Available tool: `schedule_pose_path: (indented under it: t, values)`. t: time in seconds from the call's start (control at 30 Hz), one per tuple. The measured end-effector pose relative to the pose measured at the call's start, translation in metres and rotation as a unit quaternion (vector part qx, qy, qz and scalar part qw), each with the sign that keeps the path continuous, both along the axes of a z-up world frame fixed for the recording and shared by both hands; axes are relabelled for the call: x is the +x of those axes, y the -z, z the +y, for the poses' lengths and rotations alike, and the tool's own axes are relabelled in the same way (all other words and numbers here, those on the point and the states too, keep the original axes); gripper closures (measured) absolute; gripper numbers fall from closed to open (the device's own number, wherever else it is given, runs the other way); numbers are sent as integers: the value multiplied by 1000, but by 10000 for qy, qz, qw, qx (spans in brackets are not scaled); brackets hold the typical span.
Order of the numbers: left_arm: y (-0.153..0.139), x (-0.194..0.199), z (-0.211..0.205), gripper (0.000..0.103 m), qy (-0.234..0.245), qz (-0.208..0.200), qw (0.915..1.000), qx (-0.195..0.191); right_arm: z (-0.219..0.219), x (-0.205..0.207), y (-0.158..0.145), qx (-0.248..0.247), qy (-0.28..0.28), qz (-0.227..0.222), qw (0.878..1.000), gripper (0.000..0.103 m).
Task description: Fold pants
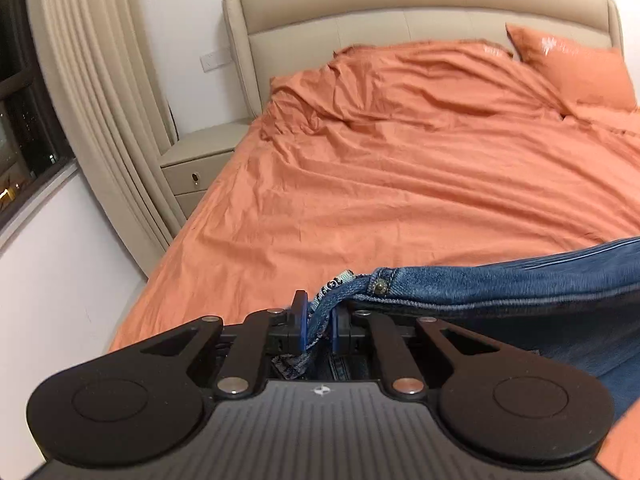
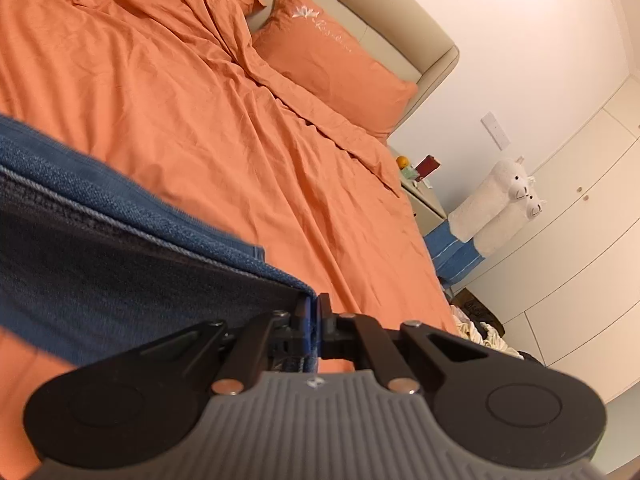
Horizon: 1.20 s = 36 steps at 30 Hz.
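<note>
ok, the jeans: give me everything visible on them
Blue denim jeans, mid-wash with a darker inner face. The waistband shows a metal button and a belt loop. They hang stretched between both claws above the orange bed sheet: the left claw is shut on the button end, the right claw on the other corner.

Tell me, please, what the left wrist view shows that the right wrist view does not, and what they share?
Only the left wrist view shows the curtain, the dark window, a beige nightstand and the jeans' metal button.

Only the right wrist view shows white plush toys, the white wardrobe and a cluttered nightstand.

Both show the orange bedding, the headboard, and a claw shut on the jeans: left claw, right claw.
</note>
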<state>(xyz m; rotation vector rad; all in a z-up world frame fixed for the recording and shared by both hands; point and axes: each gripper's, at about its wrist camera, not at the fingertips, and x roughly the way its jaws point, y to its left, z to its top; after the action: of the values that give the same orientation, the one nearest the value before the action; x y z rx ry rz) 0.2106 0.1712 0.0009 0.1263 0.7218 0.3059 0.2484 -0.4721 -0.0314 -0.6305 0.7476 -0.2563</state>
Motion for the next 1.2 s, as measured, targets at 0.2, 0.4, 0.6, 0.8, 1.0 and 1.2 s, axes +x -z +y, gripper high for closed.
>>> schedule_pose_path:
  t: [0.2, 0.4, 0.6, 0.8, 1.0, 1.2]
  values:
    - [40, 68, 8, 91, -3, 514, 9986, 100, 13, 91, 36, -74, 50, 382, 9992, 103]
    - [94, 121, 10, 90, 8, 1035, 9944, 224, 24, 159, 94, -257, 57, 796, 9965, 103]
    - [130, 149, 14, 90, 115, 1343, 9904, 318, 27, 188, 137, -313, 33, 1004, 9944, 103]
    - [151, 156, 8, 83, 202, 1444, 9874, 618, 31, 191, 167, -451, -21, 1160, 9922, 103]
    - [134, 149, -7, 64, 590, 1645, 9781, 1132, 39, 172, 147, -559, -41, 934, 9941, 58]
    - [87, 128, -13, 0, 813, 1259, 9820, 1151, 54, 121, 100, -105, -165, 713, 9973, 47]
